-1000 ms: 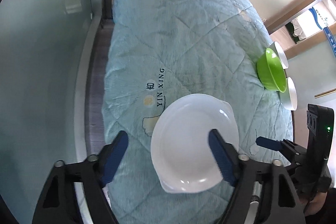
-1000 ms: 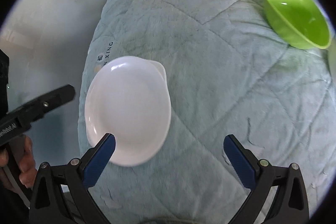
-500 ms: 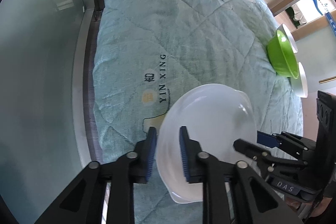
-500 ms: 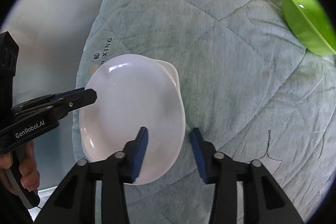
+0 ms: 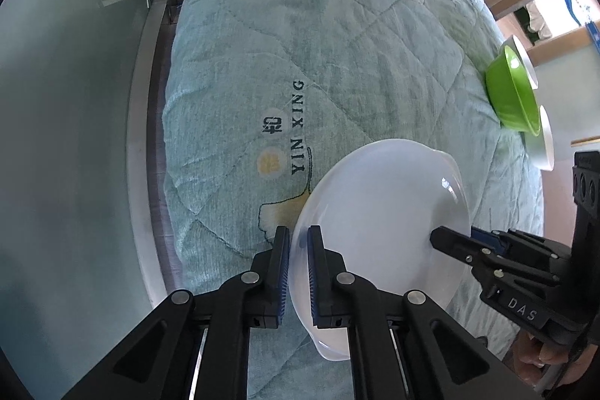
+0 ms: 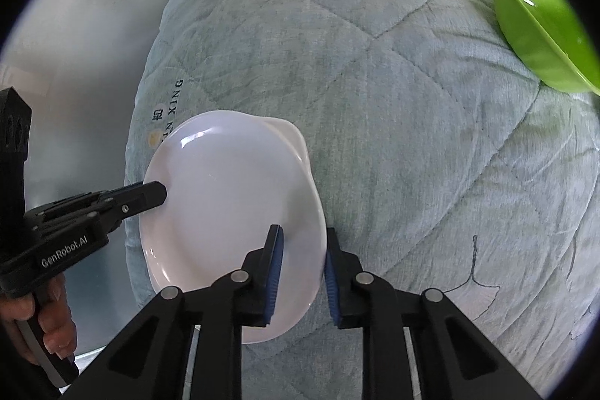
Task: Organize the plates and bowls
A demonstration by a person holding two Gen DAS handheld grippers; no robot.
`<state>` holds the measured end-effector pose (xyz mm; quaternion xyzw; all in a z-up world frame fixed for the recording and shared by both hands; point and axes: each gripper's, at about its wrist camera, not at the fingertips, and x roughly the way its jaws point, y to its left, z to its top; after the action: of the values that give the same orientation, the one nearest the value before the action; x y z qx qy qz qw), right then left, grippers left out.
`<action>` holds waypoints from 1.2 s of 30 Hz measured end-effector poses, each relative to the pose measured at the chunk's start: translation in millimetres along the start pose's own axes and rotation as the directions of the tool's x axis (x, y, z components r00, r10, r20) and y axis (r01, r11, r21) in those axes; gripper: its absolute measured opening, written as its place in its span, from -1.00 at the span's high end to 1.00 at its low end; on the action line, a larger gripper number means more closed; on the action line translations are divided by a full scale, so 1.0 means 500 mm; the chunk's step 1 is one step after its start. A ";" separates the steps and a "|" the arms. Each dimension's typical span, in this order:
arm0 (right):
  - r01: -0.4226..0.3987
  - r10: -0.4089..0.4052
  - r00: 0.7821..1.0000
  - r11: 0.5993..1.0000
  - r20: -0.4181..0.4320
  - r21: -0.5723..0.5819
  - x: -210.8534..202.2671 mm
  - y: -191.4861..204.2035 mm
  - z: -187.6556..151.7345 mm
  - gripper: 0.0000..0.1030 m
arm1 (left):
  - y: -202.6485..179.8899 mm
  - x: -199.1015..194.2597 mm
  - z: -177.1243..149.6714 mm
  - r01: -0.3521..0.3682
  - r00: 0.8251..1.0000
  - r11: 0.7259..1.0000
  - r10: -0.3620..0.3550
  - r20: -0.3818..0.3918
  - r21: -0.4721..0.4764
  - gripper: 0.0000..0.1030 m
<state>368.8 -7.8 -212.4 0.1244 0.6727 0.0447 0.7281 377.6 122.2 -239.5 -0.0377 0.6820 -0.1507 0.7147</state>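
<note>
Slipping is my worry: my left fingers (image 5: 298, 272) and right fingers (image 6: 300, 272) each pinch opposite rims of the white plate (image 5: 378, 235), lifted above the quilted surface (image 5: 337, 44); uneven pulling could twist that glossy rim free.

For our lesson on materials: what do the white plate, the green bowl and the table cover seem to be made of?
White plate: probably melamine or plastic, smooth semi-gloss with soft highlights, though ceramic is possible.
Green bowl: likely glossy plastic, judging by its bright uniform colour and sharp glints.
Table cover: quilted fabric, matte and woven, with stitched diamond seams.
</note>
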 end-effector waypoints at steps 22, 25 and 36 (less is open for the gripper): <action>-0.005 0.005 1.000 1.000 -0.017 -0.023 -0.031 -0.004 0.017 0.66 | 0.001 -0.023 -0.002 0.013 1.000 1.000 -0.012 0.015 -0.021 0.91; -0.018 0.018 1.000 1.000 -0.004 -0.025 -0.055 -0.011 0.020 0.66 | -0.006 -0.049 -0.006 0.013 0.999 1.000 -0.012 0.035 -0.024 0.91; -0.051 0.052 0.998 0.998 0.047 -0.035 -0.187 -0.029 0.002 0.68 | -0.057 -0.180 -0.045 0.011 0.994 0.999 -0.007 0.107 -0.038 0.93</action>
<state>360.0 -43.5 -125.2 0.1303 0.6509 0.0720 0.7444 348.6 122.3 -146.7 -0.0626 0.6453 -0.1386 0.7486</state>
